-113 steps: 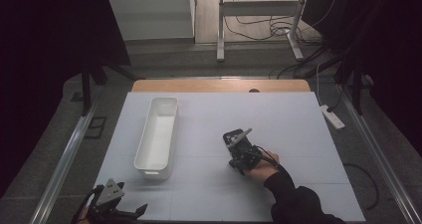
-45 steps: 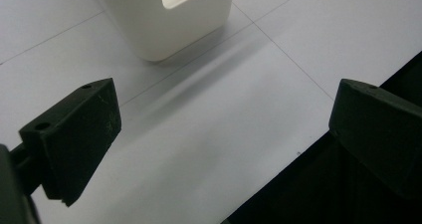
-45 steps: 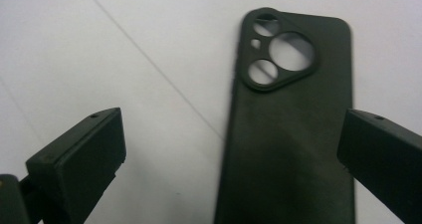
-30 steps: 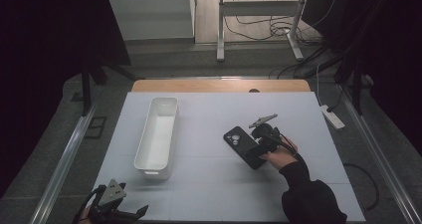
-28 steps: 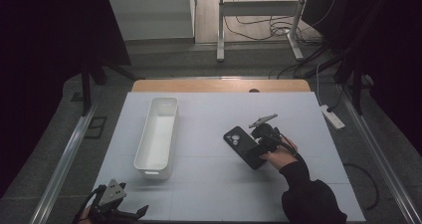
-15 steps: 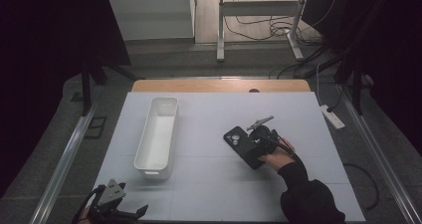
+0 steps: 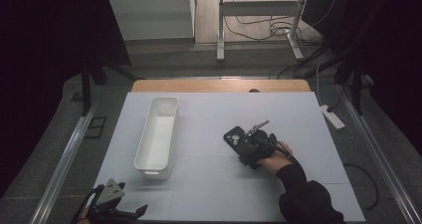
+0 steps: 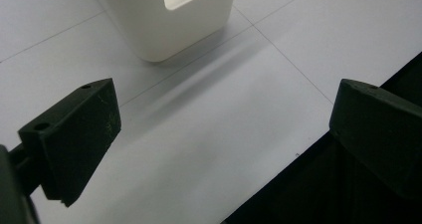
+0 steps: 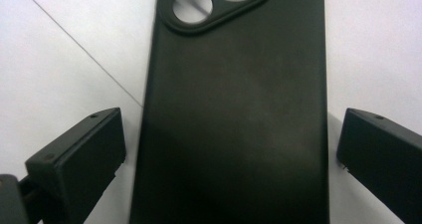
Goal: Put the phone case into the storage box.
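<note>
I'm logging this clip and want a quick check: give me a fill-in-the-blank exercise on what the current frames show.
1. The black phone case lies flat between the open jaws of the ____ gripper.
2. The long white plastic bin holds ____.
3. The left gripper has its jaws ____ near the white table's front edge.
4. The bin's short end wall has a ____ cutout.

Missing words: right; nothing; open; handle

The right hand-held gripper (image 7: 253, 147) has slid left from beside the flat black rubbery phone case (image 7: 235, 138), open jaws now straddling it.
</note>
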A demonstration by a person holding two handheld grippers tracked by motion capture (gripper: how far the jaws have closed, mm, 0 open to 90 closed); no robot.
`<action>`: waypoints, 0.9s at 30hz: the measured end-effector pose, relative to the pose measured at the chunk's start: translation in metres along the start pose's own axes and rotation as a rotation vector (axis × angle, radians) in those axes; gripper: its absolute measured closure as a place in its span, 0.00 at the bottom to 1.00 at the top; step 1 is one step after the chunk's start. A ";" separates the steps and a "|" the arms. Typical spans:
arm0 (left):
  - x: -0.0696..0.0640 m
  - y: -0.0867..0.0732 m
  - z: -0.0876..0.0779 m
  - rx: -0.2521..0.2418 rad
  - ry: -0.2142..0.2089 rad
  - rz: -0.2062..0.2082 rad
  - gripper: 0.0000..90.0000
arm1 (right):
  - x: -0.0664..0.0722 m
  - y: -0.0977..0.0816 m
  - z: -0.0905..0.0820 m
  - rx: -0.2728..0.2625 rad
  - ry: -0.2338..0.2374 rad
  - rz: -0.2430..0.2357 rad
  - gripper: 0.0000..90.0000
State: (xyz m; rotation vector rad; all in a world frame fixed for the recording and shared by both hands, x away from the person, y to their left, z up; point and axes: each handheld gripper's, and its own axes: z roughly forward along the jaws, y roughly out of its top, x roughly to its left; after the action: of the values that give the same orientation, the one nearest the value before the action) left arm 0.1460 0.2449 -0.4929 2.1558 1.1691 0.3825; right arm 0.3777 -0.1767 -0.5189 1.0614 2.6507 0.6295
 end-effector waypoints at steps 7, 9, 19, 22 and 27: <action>0.001 0.000 0.000 -0.006 -0.002 -0.016 0.00 | 0.002 0.000 -0.001 0.010 -0.015 0.010 0.00; 0.002 0.000 -0.001 -0.008 -0.005 -0.022 0.00 | 0.002 0.000 0.000 0.015 -0.017 0.019 0.00; 0.004 -0.001 -0.001 -0.019 -0.025 -0.045 0.00 | 0.003 0.002 -0.007 0.035 -0.023 0.053 0.15; 0.005 0.000 -0.001 -0.014 -0.031 -0.045 0.00 | 0.002 0.003 -0.007 0.043 -0.015 0.051 0.16; 0.009 -0.001 -0.002 -0.024 -0.071 -0.064 0.00 | 0.002 0.003 -0.008 0.041 -0.014 0.048 0.17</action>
State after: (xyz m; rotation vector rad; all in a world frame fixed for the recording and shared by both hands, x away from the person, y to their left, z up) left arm 0.1494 0.2531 -0.4922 2.0889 1.1845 0.2881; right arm 0.3756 -0.1755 -0.5108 1.1396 2.6439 0.5774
